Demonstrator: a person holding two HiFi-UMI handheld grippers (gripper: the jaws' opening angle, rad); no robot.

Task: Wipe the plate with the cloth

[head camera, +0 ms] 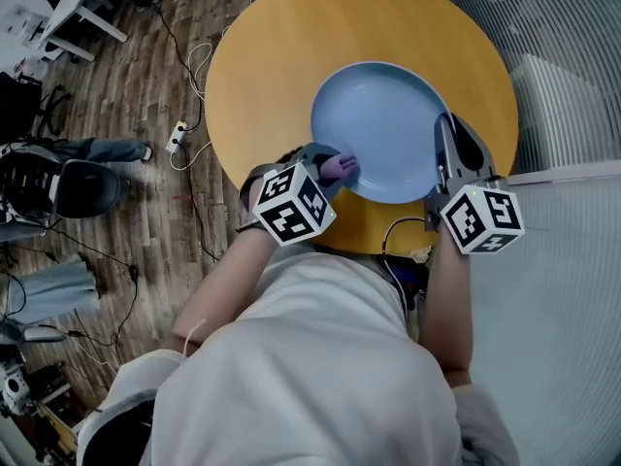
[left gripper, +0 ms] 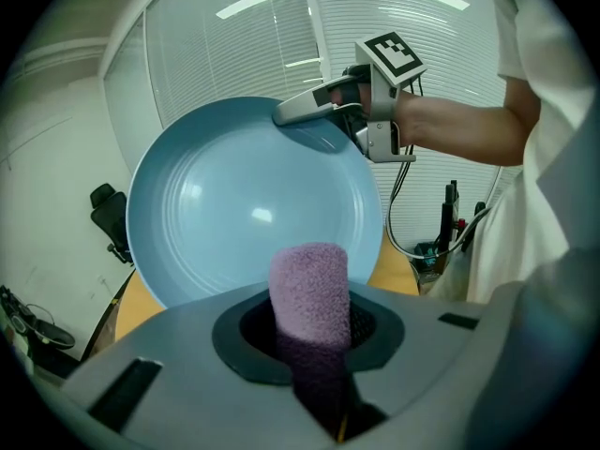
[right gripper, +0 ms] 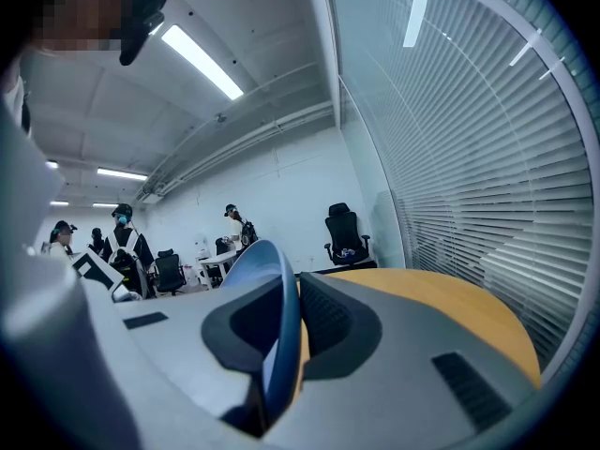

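While the right gripper (head camera: 447, 129) clamps narrowly on the right-hand rim of the round light-blue plate (head camera: 378, 119) over the round yellow wooden table (head camera: 272, 56), the left gripper (left gripper: 309, 331) grips a rolled purple cloth (left gripper: 309, 284), its tip at the plate's near-left edge.

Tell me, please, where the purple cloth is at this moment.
In the head view the purple cloth is clamped in the left gripper at the near-left rim of the blue plate, whose right rim the right gripper grips.
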